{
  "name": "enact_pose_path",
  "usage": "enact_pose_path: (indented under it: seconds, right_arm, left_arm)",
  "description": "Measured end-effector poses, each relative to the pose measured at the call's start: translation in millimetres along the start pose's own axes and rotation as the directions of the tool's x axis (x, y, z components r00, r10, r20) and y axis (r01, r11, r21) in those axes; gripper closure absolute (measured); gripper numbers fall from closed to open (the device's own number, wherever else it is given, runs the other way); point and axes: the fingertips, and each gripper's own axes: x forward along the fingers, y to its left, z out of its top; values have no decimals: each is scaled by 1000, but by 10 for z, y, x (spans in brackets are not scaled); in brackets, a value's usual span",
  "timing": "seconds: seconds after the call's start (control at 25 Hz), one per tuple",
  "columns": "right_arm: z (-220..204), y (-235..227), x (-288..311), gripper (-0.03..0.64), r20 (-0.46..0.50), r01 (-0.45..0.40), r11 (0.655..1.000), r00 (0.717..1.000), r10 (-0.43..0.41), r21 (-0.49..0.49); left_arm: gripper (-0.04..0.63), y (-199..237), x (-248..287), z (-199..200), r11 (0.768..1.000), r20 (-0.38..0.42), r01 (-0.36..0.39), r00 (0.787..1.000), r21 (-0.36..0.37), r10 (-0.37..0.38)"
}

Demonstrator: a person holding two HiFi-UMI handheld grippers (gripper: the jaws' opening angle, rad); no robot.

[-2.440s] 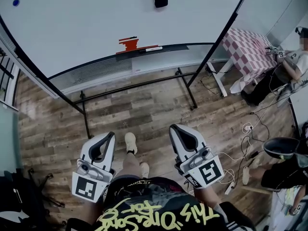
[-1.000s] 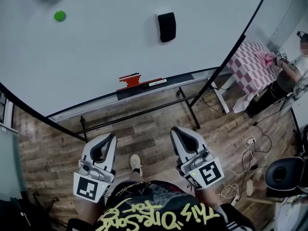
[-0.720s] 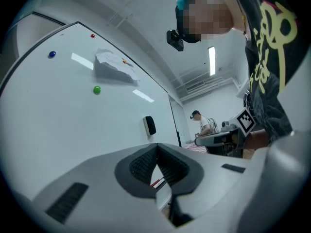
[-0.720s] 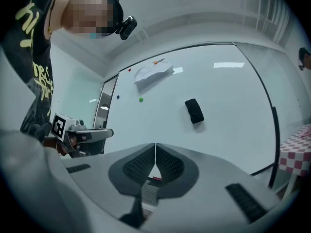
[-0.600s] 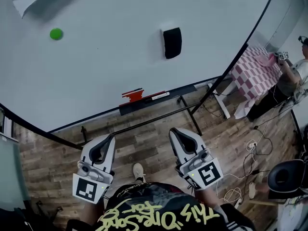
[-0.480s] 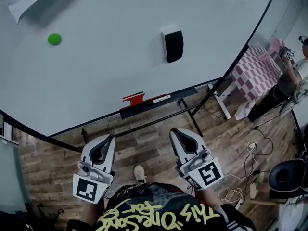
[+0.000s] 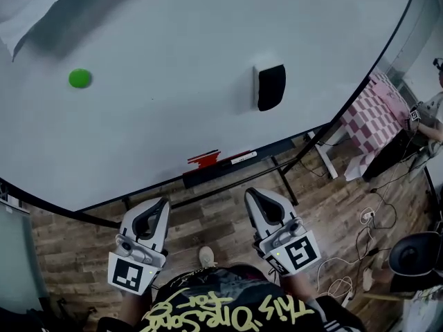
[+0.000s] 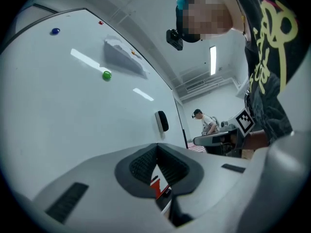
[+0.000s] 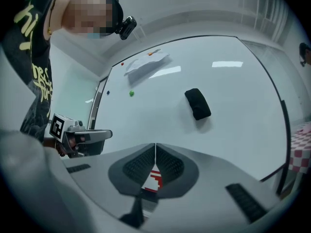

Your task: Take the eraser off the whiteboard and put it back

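Note:
A black eraser [image 7: 270, 87] clings to the big whiteboard [image 7: 173, 61], right of its middle; it also shows in the left gripper view [image 8: 162, 121] and the right gripper view [image 9: 198, 103]. Both grippers are held side by side near my body, well short of the board. My left gripper [image 7: 162, 203] has its jaws together and empty. My right gripper [image 7: 250, 194] is shut as well, with nothing in it, and the eraser stands up and to the right of its tips.
A tray [image 7: 228, 166] along the board's lower edge holds a red thing [image 7: 205, 159] and a marker [image 7: 243, 157]. A green magnet [image 7: 80, 78] and a paper sheet [image 7: 34, 5] sit on the board. A checkered table [image 7: 379, 113] and another person [image 7: 432, 109] are at the right.
The whiteboard and eraser have grown nearer and slid down and right in the head view as I walked toward them. Both grippers kept their pose and stayed shut.

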Motion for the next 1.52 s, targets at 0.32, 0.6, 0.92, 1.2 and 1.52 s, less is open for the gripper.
enact_pose_path:
  seconds: [0.32, 0.6, 0.92, 1.2, 1.52]
  right_arm:
    - [-25, -99, 90, 607, -16, 6, 1000, 1000, -6, 8]
    - [157, -230, 140, 607, 39, -21, 1000, 999, 20, 14]
    - [235, -406, 139, 607, 50, -30, 1000, 998, 30, 3]
    - [232, -573, 50, 606, 17, -5, 1000, 1000, 5, -31]
    - [383, -744, 81, 606, 32, 43, 997, 999, -41, -58]
  left_arm:
    - [589, 66, 130, -26, 1000, -6, 6, 1000, -5, -6]
    - [589, 20, 243, 6, 1000, -7, -23, 1000, -7, 23]
    - [589, -63, 353, 17, 999, -5, -46, 999, 0, 46]
    - [589, -84, 306, 41, 998, -8, -57, 998, 8, 57]
    - [589, -67, 249, 36, 997, -12, -71, 997, 9, 71]
